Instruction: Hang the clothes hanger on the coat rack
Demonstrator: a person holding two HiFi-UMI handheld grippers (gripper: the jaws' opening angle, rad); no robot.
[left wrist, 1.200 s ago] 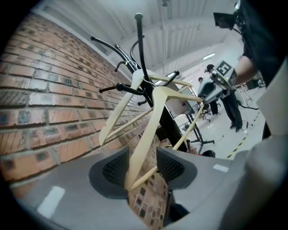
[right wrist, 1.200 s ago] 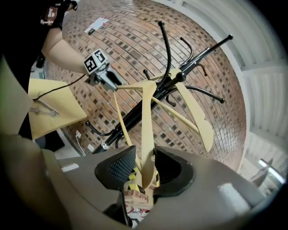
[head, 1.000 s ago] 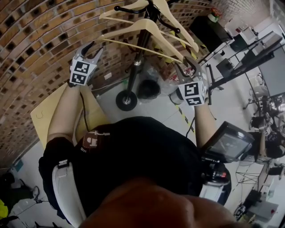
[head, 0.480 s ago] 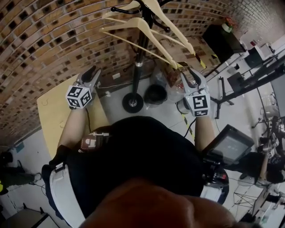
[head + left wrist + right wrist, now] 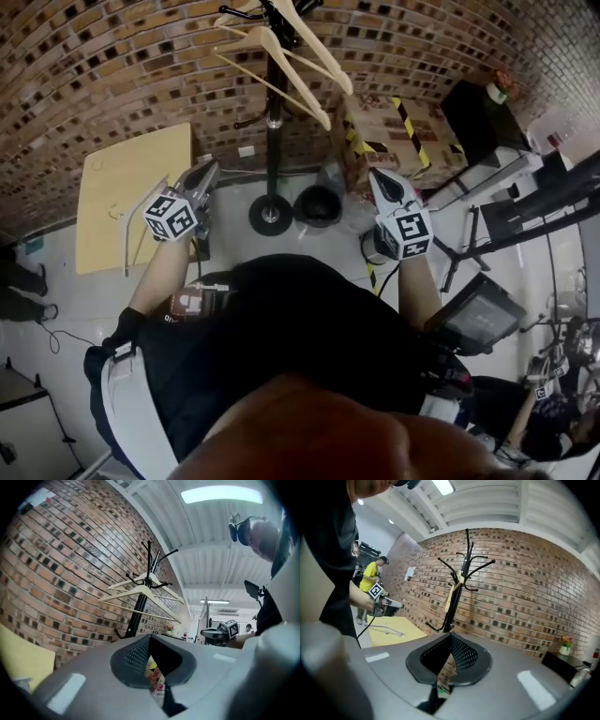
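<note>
Facing the coat rack, your left gripper and right gripper have just closed, jaws together, empty.

Head view looks down; both gripper views share coat rack.

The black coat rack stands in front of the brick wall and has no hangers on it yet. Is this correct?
Not quite: the coat rack stands in front of the brick wall, but wooden hangers already hang on it; the left gripper view shows them.
</note>
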